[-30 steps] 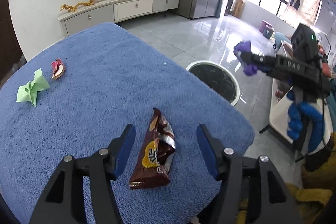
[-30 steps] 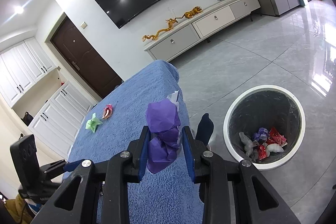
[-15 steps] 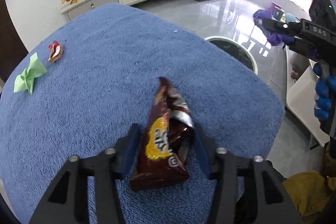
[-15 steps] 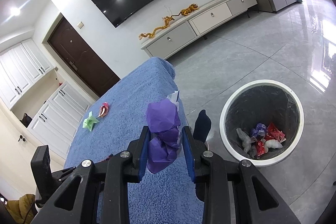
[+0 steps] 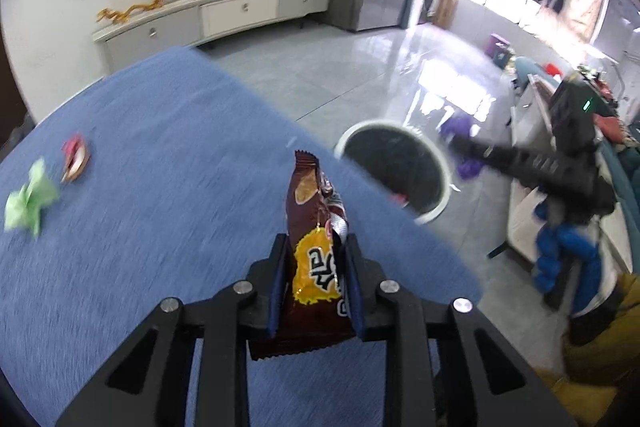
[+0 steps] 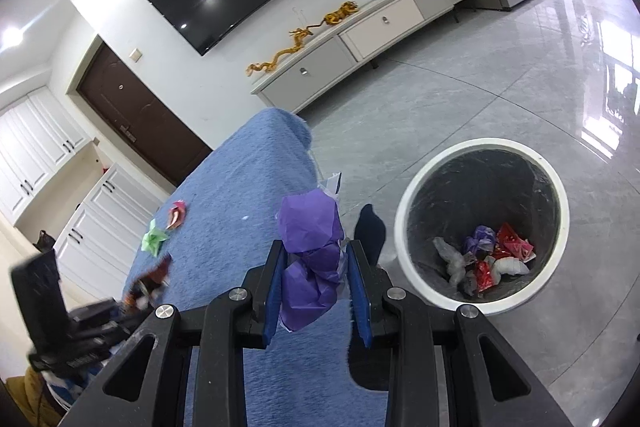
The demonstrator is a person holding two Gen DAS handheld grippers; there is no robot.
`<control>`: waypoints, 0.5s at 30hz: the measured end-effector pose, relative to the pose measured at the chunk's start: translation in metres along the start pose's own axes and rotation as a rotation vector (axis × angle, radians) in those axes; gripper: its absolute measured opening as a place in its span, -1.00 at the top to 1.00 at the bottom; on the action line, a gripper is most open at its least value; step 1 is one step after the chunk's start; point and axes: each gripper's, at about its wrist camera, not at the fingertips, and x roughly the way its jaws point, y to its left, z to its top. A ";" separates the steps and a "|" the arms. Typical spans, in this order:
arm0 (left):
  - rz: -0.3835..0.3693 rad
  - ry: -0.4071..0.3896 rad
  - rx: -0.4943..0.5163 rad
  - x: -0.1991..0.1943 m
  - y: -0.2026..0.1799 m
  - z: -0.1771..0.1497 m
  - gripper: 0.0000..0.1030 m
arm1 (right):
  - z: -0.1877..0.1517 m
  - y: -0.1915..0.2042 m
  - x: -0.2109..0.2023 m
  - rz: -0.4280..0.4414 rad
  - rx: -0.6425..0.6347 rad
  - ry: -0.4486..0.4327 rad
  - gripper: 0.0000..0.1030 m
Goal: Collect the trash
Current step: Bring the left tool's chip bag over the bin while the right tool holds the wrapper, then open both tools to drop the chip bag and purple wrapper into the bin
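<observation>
Left gripper (image 5: pixel 316 285) jaws closing on upright brown foil snack wrapper (image 5: pixel 316 259); right gripper (image 6: pixel 316 287) clamps crumpled purple paper (image 6: pixel 310 259).

A brown snack wrapper (image 5: pixel 316 259) stood upright, pinched between blue pads. Crumpled purple paper (image 6: pixel 310 263) was likewise clamped. The white bin (image 6: pixel 482 227), at two o'clock of it, held wrappers.

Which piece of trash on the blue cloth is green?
The crumpled green paper, near the cloth's far left edge. The small wrapper beside it is red and pink.
</observation>
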 end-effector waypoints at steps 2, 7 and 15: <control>-0.036 -0.007 0.012 0.010 -0.007 0.020 0.52 | 0.003 -0.010 0.002 -0.030 0.009 -0.001 0.44; -0.116 -0.009 0.055 0.056 -0.038 0.075 0.52 | 0.016 -0.045 0.009 -0.136 0.050 0.013 0.44; -0.229 0.071 0.014 0.161 -0.070 0.138 0.41 | 0.031 -0.092 0.034 -0.293 0.088 0.063 0.44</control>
